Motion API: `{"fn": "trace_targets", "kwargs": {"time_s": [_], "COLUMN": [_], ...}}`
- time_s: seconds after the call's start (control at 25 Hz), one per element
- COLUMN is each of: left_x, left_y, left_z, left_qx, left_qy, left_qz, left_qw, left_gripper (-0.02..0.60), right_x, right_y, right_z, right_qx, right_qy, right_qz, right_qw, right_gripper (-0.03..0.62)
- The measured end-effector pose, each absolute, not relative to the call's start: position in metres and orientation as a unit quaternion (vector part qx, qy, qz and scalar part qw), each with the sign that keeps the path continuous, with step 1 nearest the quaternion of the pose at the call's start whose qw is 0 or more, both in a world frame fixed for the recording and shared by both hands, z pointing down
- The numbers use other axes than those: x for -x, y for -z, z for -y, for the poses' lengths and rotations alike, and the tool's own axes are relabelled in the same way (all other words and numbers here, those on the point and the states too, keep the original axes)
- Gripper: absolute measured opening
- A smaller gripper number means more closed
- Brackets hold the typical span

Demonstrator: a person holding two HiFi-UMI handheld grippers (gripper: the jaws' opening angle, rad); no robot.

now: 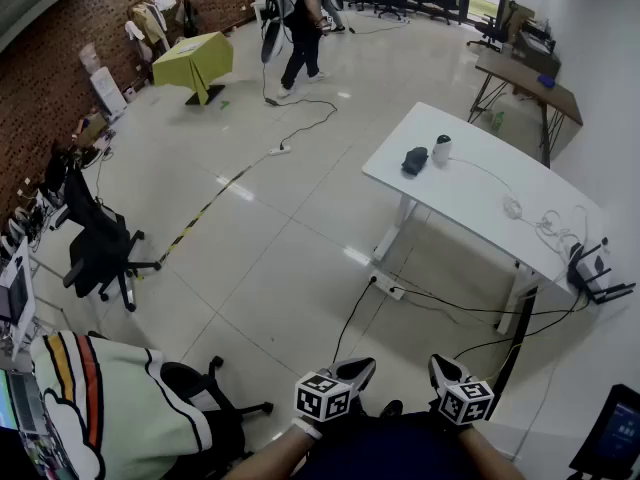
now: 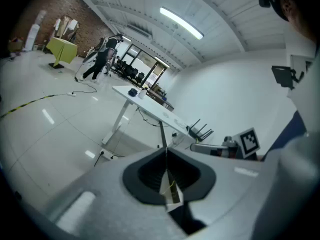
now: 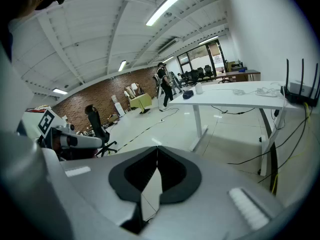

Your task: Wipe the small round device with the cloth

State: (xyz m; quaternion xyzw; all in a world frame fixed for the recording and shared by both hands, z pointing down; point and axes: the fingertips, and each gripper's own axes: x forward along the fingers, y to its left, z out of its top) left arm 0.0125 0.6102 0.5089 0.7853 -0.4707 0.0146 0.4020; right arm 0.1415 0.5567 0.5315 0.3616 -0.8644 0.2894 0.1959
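Left tool: is being held low in front of the person, well apart from the white tabletop; its jaws are pressing together with nothing between them, as the left gripper view shows.
Right tool: is hanging just beside the left tool, also well short of the tabletop; its jaws are meeting too, empty.
Small round device: is standing upright near the far left end of the tabletop, white with a dark top.
Cloth: is lying crumpled on the tabletop just beside the device, dark in colour; whether the two are touching cannot be told.
Cables: are trailing loosely across the tabletop's right half.
Router: is sitting at the tabletop's near right end.
Power strip: is lying on the floor beside the tabletop's left leg.
Person: is walking far beyond the tabletop.
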Motion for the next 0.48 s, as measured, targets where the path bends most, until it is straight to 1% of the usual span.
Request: {"fn": "trace_targets", "kwargs": {"time_s": [0.08,0.24,0.48], "left_x": [-0.002,0.018,0.028], "left_y": [-0.512,-0.519,-0.521], "left_z": [-0.608,-0.61,-0.604], "left_qx": [-0.787,-0.784,-0.778], "left_qy": [-0.014,-0.019,-0.017], "left_qz": [0.468,0.469,0.478], "left_qw": [0.402,0.407,0.408], "left_gripper": [0.031,0.032,0.031], "right_x": [-0.134,-0.12,-0.112], "right_y": [-0.535,-0.539,-0.54], "right_z": [-0.558,-0.563,-0.556], "right_qx": [-0.363,-0.363,-0.361], "right_qy": [-0.29,-0.292,-0.287], "right_qz": [0.863,0.861,0.863], "right_qw": [0.198,0.202,0.206], "right_gripper": [0.012,0.012,0.012]}}
